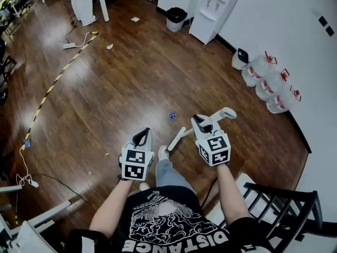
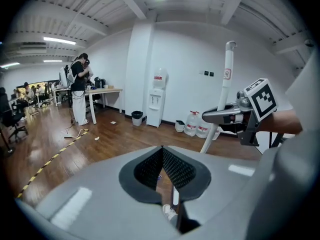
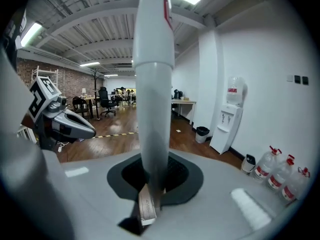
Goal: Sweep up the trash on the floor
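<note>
My right gripper (image 1: 203,122) is shut on a white broom handle (image 1: 224,113). The handle slants down to the left toward my shoe, and its lower end is hidden behind my leg. In the right gripper view the handle (image 3: 152,84) rises straight up between the jaws of the right gripper (image 3: 152,170). My left gripper (image 1: 141,136) is shut and holds nothing; its pads (image 2: 172,166) meet at the tip. A small blue scrap (image 1: 171,115) lies on the wooden floor just ahead of both grippers. White paper scraps (image 1: 109,46) lie farther off, another one (image 1: 135,19) near the table legs.
A black bin (image 1: 176,18) and a white water dispenser (image 1: 213,7) stand by the far wall, with water jugs (image 1: 271,83) along the right wall. A black chair (image 1: 287,204) is close at my right. A yellow-black cable strip (image 1: 52,83) crosses the floor on the left.
</note>
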`<state>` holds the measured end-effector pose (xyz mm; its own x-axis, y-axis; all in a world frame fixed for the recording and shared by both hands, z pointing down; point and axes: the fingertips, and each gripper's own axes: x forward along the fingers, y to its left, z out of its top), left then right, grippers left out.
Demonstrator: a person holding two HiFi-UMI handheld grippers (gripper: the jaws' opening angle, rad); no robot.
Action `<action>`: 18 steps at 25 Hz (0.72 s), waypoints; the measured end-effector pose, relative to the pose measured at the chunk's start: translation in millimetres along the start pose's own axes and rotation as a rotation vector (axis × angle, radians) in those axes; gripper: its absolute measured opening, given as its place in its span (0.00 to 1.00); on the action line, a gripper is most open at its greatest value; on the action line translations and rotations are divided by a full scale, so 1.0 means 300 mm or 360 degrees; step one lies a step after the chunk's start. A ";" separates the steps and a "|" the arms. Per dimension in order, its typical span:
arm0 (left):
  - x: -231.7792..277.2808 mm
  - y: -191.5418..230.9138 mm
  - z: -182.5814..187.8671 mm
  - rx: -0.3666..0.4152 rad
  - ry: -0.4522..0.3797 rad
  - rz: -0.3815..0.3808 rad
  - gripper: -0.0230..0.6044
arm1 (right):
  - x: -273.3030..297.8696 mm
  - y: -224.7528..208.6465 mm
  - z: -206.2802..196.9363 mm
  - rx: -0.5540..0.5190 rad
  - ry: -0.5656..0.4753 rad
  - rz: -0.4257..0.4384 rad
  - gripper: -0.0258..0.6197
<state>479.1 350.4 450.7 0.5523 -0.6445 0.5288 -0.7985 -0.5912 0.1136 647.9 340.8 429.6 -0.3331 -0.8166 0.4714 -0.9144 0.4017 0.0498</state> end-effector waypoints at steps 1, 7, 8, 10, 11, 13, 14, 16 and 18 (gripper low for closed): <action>0.048 0.013 0.013 -0.0018 0.0022 0.0009 0.05 | 0.038 -0.035 -0.014 -0.0010 0.0036 0.0024 0.09; 0.333 0.102 0.048 -0.0185 0.0140 0.0051 0.05 | 0.274 -0.238 -0.117 -0.0242 0.0243 0.0108 0.09; 0.373 0.112 0.038 -0.0192 0.0174 0.0063 0.05 | 0.307 -0.262 -0.143 -0.0314 0.0282 0.0133 0.09; 0.436 0.130 0.029 -0.0210 0.0219 0.0097 0.05 | 0.366 -0.304 -0.201 -0.0447 0.0358 0.0197 0.09; 0.458 0.139 0.026 -0.0226 0.0233 0.0116 0.05 | 0.393 -0.321 -0.229 -0.0511 0.0391 0.0229 0.09; 0.490 0.161 0.023 -0.0256 0.0254 0.0152 0.05 | 0.448 -0.340 -0.269 -0.0632 0.0425 0.0280 0.09; 0.500 0.174 0.022 -0.0268 0.0259 0.0168 0.05 | 0.475 -0.345 -0.278 -0.0690 0.0427 0.0298 0.09; 0.513 0.211 0.022 -0.0289 0.0263 0.0208 0.05 | 0.528 -0.344 -0.285 -0.0808 0.0421 0.0333 0.09; 0.521 0.256 0.019 -0.0320 0.0268 0.0252 0.05 | 0.577 -0.328 -0.307 -0.0904 0.0435 0.0396 0.08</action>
<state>505.4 201.6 537.3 0.3829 -0.6218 0.6832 -0.9123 -0.3708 0.1739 701.3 198.3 587.3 -0.3796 -0.5671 0.7309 -0.5300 0.7809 0.3306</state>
